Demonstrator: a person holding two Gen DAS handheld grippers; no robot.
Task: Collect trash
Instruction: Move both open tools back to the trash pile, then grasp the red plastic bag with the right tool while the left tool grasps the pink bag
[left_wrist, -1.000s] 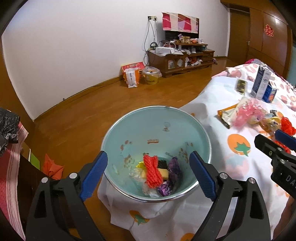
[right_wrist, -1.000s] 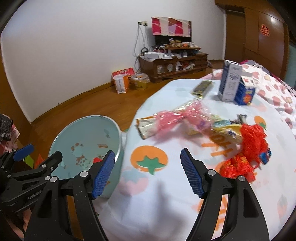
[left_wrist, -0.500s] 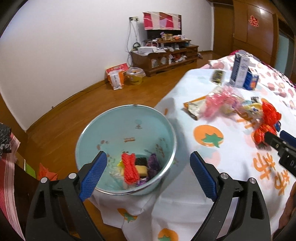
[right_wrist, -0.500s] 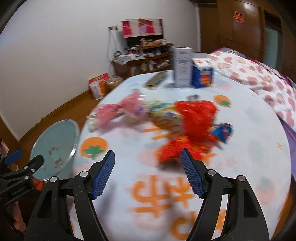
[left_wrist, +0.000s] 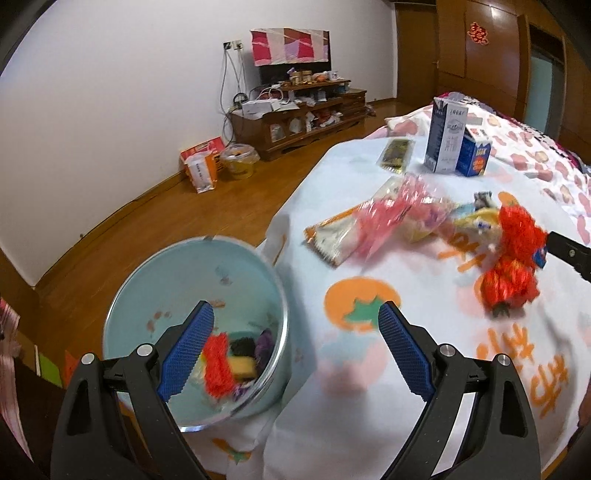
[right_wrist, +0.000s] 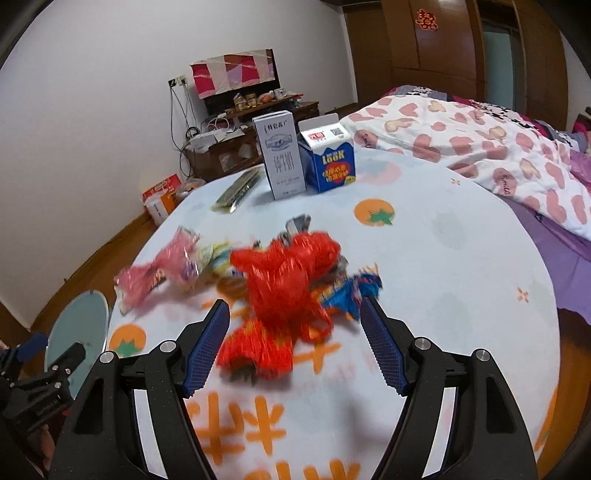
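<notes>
On the left edge of the table, the trash bucket (left_wrist: 195, 328) sits half tucked into the hanging tablecloth (left_wrist: 369, 369), already holding a red net scrap (left_wrist: 218, 363), something yellow and a dark purple wad. What's changed in the last second: the left gripper (left_wrist: 291, 354) has swung off from pointing straight down into the bucket and now straddles the rim and the cloth, claws spread wide with nothing between them. So that drop looks finished. The right gripper (right_wrist: 293, 343) has swept across from the bucket side toward the middle of the table and is now lined up on the red mesh bag (right_wrist: 284, 291), claws also wide apart and empty, the bag lying just ahead between the two blue pads (right_wrist: 207, 347). Everything's motion-blurred, so I can't tell if the pads are touching it yet. My guess is the red bag is the next pick. Left of it lie a pink crinkly wrapper (right_wrist: 159, 269) and a yellowish packet, with a blue wrapper (right_wrist: 351, 291) just to its right, so plenty is left to collect. Two cartons (right_wrist: 306, 158) stand near the far edge, a dark flat packet (right_wrist: 238, 190) beside them. One risk: the mesh is floppy and could snag that blue wrapper.
</notes>
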